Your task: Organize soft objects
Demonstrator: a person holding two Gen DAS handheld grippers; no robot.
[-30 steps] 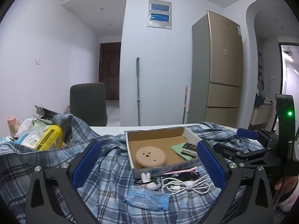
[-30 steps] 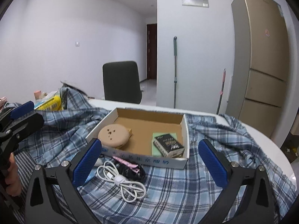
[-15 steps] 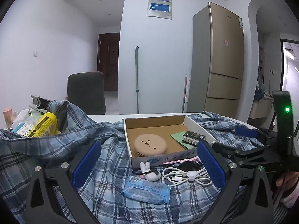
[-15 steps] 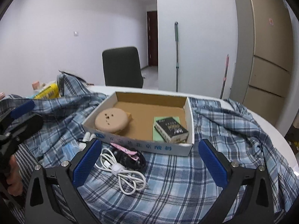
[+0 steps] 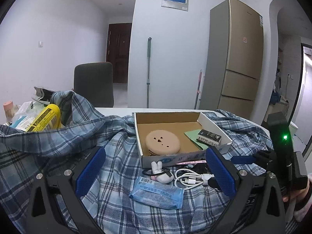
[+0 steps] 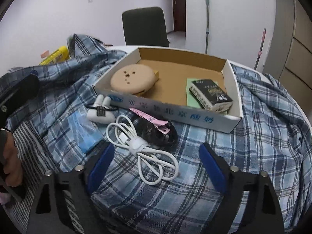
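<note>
A blue plaid shirt (image 5: 117, 148) (image 6: 263, 128) is spread over the table. On it stands a cardboard box (image 5: 206, 120) (image 6: 175, 115) holding a round beige pad (image 5: 162, 141) (image 6: 132, 77) and a small dark box (image 6: 211, 94). In front lie a white plush rabbit (image 5: 159, 170) (image 6: 101, 111), a coiled white cable (image 6: 144, 146), a dark fuzzy item with a pink clip (image 6: 156, 128) and a blue tissue pack (image 5: 157, 192) (image 6: 83, 132). My left gripper (image 5: 156, 173) is open above the tissue pack. My right gripper (image 6: 156, 165) is open over the cable.
A yellow bottle (image 5: 45, 120) and bags lie at the table's left. A dark chair (image 5: 93, 83) stands behind the table, a mop (image 5: 148, 72) and a fridge (image 5: 236, 58) beyond. The right gripper's body (image 5: 280, 152) is at the left view's right edge.
Both grippers have moved down and closer to the items in front of the box. The right one now hovers low over the cable.
</note>
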